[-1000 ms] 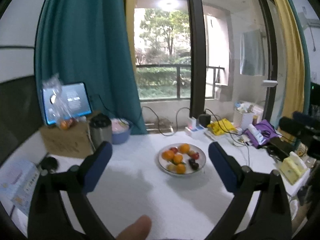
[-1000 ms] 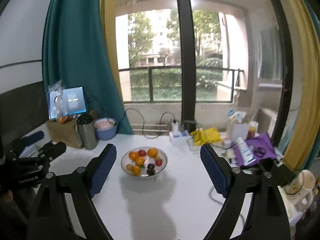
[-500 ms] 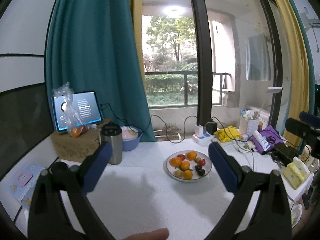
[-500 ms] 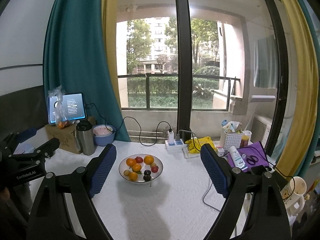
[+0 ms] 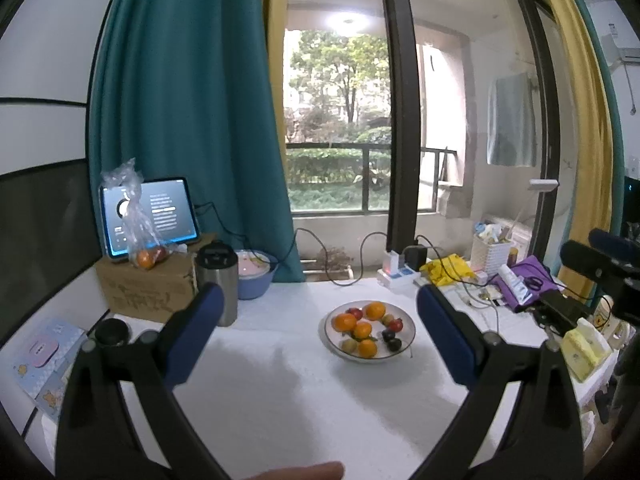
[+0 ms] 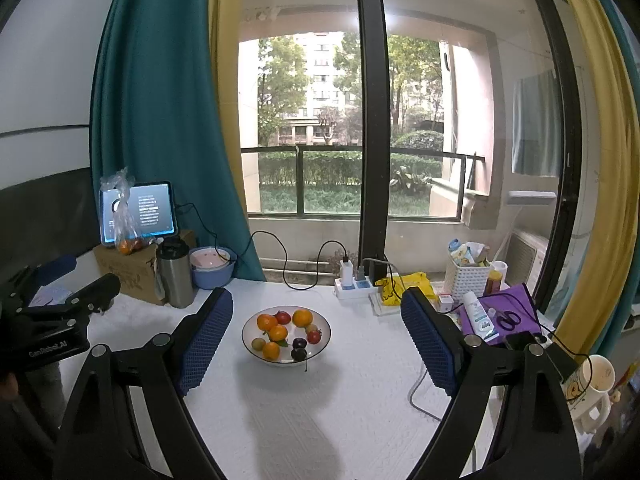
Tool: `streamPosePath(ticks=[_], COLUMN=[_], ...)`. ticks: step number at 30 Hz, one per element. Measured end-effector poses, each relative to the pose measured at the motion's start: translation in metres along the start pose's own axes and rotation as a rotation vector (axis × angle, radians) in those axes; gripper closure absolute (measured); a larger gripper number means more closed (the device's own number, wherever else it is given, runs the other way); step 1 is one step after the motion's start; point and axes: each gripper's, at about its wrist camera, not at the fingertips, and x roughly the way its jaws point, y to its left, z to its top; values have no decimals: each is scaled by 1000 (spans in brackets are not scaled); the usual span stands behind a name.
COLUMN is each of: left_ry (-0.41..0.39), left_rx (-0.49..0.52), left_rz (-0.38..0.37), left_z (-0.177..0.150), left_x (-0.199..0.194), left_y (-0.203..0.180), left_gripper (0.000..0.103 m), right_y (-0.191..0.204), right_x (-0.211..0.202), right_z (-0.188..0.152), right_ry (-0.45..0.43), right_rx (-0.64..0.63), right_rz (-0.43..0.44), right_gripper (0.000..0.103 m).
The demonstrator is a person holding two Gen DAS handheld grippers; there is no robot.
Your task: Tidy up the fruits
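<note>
A white plate (image 5: 407, 342) (image 6: 322, 344) of mixed fruit sits mid-table on the white cloth: several oranges (image 5: 345, 322) (image 6: 267, 322), red fruits (image 5: 395, 325) (image 6: 314, 336), dark plums (image 5: 394, 344) (image 6: 299, 343) and a greenish fruit (image 6: 258, 344). My left gripper (image 5: 318, 330) hovers open well short of the plate, which lies toward its right finger. My right gripper (image 6: 316, 336) is open too, the plate showing between its blue pads (image 6: 206, 336), still farther off. Neither holds anything. A clear bag with more fruit (image 5: 146, 258) (image 6: 128, 245) rests on a cardboard box.
At back left stand a cardboard box (image 5: 148, 288), a tablet (image 5: 150, 214), a steel flask (image 5: 218, 276) and a blue bowl (image 5: 254, 274). A power strip (image 6: 354, 286), yellow cloth (image 6: 404, 286), white basket (image 6: 468, 274) and purple pouch (image 6: 506, 314) crowd the right. A fingertip (image 5: 300, 472) shows below.
Both views tilted upward and drew back, so the plate sits lower and smaller. The left view also swung, bringing the flask and tablet closer to centre. Both grippers stayed open.
</note>
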Motion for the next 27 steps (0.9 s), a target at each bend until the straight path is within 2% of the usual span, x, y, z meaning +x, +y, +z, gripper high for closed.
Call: streamPosePath(ticks=[15,27], left_ry=[-45,-32], left_rx=[-4,-27], left_rz=[-45,-48], left_z=[1,2], left_x=[-12,-8], left_y=[1,5], left_gripper=[5,5], right_y=[0,-3], right_x=[-2,0], right_z=[1,-1], right_ry=[-12,-20], right_rx=[3,15], right_rz=[-11,-14], right_gripper=[15,15])
